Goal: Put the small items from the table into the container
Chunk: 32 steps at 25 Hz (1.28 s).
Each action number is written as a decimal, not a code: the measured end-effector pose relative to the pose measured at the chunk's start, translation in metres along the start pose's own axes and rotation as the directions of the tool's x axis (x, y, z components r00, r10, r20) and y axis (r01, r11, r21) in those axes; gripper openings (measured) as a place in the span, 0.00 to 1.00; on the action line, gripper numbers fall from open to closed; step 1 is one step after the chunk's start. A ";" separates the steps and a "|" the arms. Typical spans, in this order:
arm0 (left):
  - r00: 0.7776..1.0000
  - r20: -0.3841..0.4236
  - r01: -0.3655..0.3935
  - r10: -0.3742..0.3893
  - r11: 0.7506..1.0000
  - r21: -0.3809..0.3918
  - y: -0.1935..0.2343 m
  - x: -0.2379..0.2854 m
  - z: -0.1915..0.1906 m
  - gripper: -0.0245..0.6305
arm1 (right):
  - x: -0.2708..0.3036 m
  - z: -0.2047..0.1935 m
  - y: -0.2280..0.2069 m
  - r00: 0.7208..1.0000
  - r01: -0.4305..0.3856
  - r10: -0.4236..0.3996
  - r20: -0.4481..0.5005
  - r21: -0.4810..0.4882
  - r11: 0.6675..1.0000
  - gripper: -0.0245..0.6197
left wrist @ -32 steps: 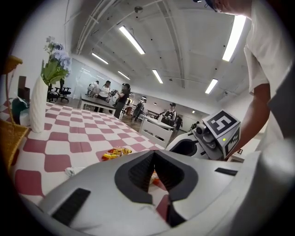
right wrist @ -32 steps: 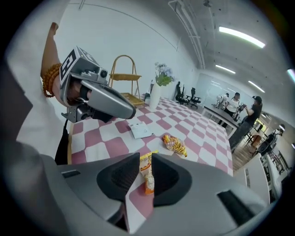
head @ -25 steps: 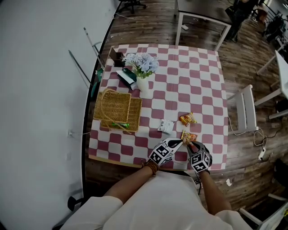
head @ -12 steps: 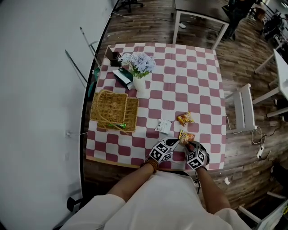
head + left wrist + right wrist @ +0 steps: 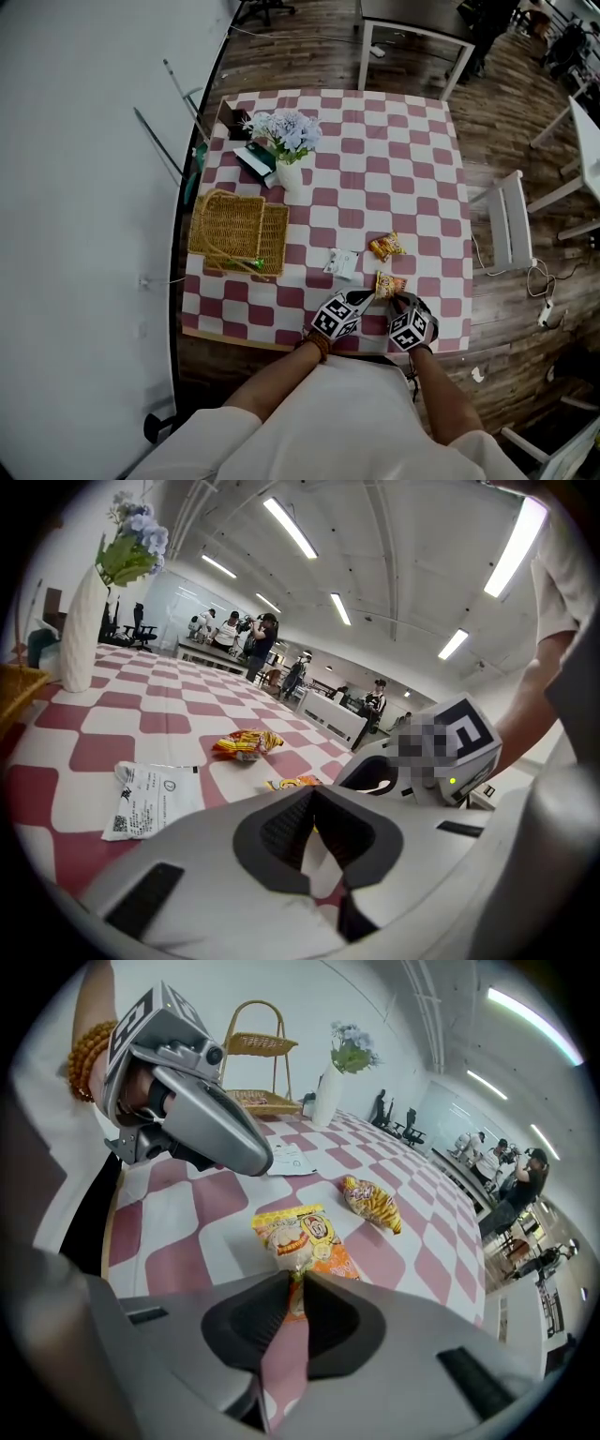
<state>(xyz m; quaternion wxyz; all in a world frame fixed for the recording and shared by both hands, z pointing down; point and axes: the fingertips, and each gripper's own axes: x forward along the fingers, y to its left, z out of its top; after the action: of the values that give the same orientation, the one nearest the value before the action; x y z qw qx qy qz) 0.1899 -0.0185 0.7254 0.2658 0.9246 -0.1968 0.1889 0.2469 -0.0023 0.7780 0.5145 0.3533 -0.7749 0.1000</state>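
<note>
I am working at the near right corner of the bench [image 5: 394, 159], which is wearing a red-and-white checked cloth. My right gripper [image 5: 292, 1281] is pointing steeply down and its jaws are closing, with the near edge of the yellow snack packet [image 5: 298, 1234] pinched between the pad tips. The rest of that packet is lying flat on the cloth, stretching away from the gripper. My left gripper [image 5: 309, 794] is hovering just to the left of the right one, tilted slightly downward. Its jaws are pressed together at the tips and are gripping nothing.

The orange snack packet [image 5: 372, 1201] is sitting just beyond the yellow one, a little to the right and not touching it. The white packet [image 5: 342, 263] is lying flat to the left of both, just beyond my left gripper. The wicker basket [image 5: 234, 223] is standing well apart from all three, at the left edge of the bench. Something small and green [image 5: 249, 262] is showing at its near side, though I cannot tell what it is. A white vase [image 5: 289, 173] of pale flowers is standing just beyond the basket, toward the far left.
</note>
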 end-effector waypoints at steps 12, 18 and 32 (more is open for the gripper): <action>0.991 0.131 -0.028 0.031 0.999 -0.024 0.004 -0.033 0.037 0.05 | -0.032 0.028 -0.023 0.990 0.039 -0.056 0.128 0.130 0.991 0.10; 0.973 0.227 -0.047 0.043 0.999 0.010 -0.001 -0.063 0.073 0.05 | -0.057 0.054 -0.035 0.974 0.043 -0.080 0.213 0.174 0.984 0.10; 0.916 0.398 -0.107 0.038 0.983 0.151 -0.038 -0.134 0.168 0.05 | -0.158 0.152 -0.050 0.853 -0.007 -0.125 0.507 0.252 0.968 0.09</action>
<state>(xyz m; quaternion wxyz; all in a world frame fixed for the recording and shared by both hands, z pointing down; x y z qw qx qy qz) 0.1344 -0.0487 0.5170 0.1340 0.9549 -0.2637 0.0250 0.2042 -0.0475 0.5625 0.2419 0.4515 -0.8551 0.0798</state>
